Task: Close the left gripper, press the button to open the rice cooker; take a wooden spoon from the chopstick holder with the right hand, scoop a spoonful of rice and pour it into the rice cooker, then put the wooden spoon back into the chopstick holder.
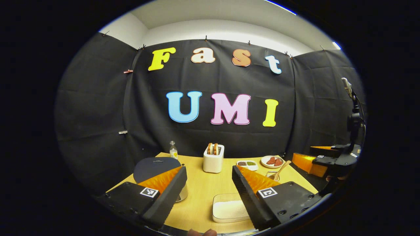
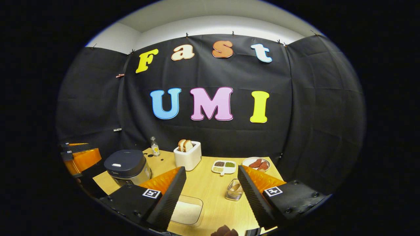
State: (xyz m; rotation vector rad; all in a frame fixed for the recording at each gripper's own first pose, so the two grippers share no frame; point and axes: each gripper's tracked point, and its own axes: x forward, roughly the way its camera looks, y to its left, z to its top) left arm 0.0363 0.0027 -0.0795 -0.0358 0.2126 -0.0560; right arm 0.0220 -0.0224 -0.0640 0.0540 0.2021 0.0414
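Both my grippers are spread wide above the tabletop (image 2: pixel 210 193), holding nothing: left gripper (image 1: pixel 210 190), right gripper (image 2: pixel 211 193). Rice cooker (image 2: pixel 126 165) sits lid-down at the tabletop's left edge, rice tray (image 1: pixel 229 208) near the front between my left gripper's fingers. Wooden spoon (image 1: pixel 280 170) stands tilted in the chopstick holder (image 2: pixel 234 190), just left of my right gripper's right finger.

From the left gripper view, my own left finger (image 1: pixel 167 193) hides most of the rice cooker (image 1: pixel 154 167), and the right finger covers a corner of the rice tray (image 1: pixel 228 209). In the right gripper view, the wooden spoon (image 2: pixel 235 187) is mostly blocked inside the chopstick holder (image 2: pixel 233 191).
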